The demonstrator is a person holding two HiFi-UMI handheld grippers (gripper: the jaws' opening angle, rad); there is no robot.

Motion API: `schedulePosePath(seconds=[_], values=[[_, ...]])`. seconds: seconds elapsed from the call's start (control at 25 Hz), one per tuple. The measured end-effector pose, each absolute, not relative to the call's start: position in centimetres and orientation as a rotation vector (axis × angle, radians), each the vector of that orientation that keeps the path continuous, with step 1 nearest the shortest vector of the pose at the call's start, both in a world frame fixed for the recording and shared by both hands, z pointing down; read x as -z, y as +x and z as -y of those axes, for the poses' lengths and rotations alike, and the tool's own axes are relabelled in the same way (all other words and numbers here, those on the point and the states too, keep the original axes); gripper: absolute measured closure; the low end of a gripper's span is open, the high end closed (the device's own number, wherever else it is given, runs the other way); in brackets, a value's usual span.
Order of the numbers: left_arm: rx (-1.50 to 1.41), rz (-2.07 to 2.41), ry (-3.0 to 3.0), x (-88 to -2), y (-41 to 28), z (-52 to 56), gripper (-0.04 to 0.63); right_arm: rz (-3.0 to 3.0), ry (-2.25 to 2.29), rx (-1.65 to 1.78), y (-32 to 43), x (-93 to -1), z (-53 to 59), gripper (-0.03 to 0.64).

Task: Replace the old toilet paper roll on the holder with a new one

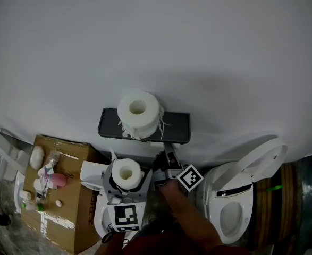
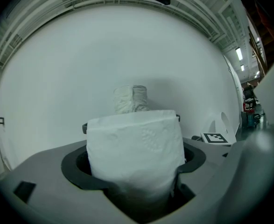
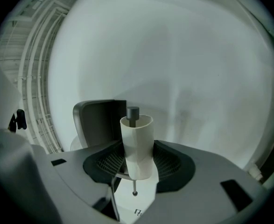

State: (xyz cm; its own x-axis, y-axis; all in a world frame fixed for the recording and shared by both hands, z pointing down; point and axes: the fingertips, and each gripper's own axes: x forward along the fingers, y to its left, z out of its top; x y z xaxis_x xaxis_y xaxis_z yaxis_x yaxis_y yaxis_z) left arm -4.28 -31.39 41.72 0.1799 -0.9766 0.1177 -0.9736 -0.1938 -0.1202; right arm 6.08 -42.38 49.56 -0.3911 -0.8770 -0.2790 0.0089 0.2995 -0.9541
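A dark holder (image 1: 174, 127) hangs on the white wall with a ragged toilet paper roll (image 1: 138, 111) standing on its top shelf. My left gripper (image 1: 127, 181) is shut on a full new white roll (image 2: 134, 148), held upright below the holder. In the right gripper view a bare cardboard tube (image 3: 137, 143) sits over the holder's rod, whose dark tip (image 3: 132, 112) pokes out of its top. My right gripper (image 3: 137, 166) has its ribbed pads (image 3: 168, 161) against both sides of that tube, under the holder's right half (image 1: 168, 162).
A toilet (image 1: 239, 198) with its lid raised stands at the right. A cardboard box (image 1: 70, 211) with small toiletries on top sits at the left. A white fixture (image 1: 1, 161) is at the far left edge. The wall fills the upper view.
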Motion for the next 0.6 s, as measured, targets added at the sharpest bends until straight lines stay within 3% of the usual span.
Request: schedulePosePath(seconds=[0.6], values=[[0.221,-1.872,-2.491,-41.7,-0.3,32.0,0.15,-1.527,-0.949,1.114,16.5,-50.1,42.1,0.417]])
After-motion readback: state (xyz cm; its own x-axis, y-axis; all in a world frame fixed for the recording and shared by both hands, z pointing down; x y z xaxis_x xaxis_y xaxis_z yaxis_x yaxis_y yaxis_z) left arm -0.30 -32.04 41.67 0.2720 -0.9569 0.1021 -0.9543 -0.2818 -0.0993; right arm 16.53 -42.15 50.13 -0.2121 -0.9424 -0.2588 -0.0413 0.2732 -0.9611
